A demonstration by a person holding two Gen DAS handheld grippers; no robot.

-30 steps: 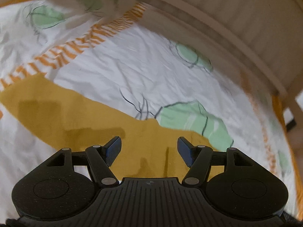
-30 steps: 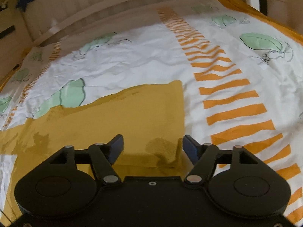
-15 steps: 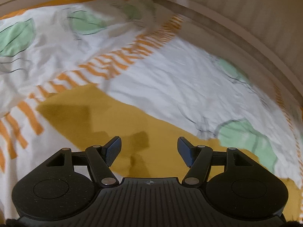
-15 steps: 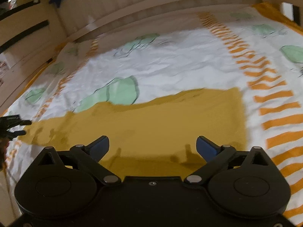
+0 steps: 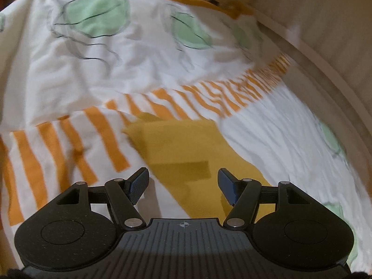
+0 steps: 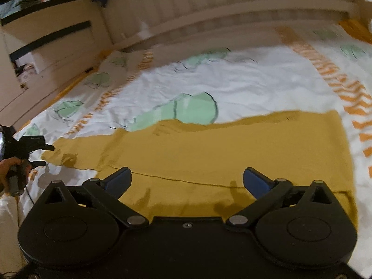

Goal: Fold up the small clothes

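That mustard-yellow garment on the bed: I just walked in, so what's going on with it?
A person is folding the mustard-yellow garment, which lies spread flat on a leaf-and-stripe bedsheet. The right gripper hangs over it; its jaws have just been opening, with nothing clamped. The left gripper is open above one end.

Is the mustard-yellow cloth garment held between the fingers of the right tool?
No, the right tool stands wide open above the mustard-yellow cloth garment, which lies flat on the patterned bedsheet.
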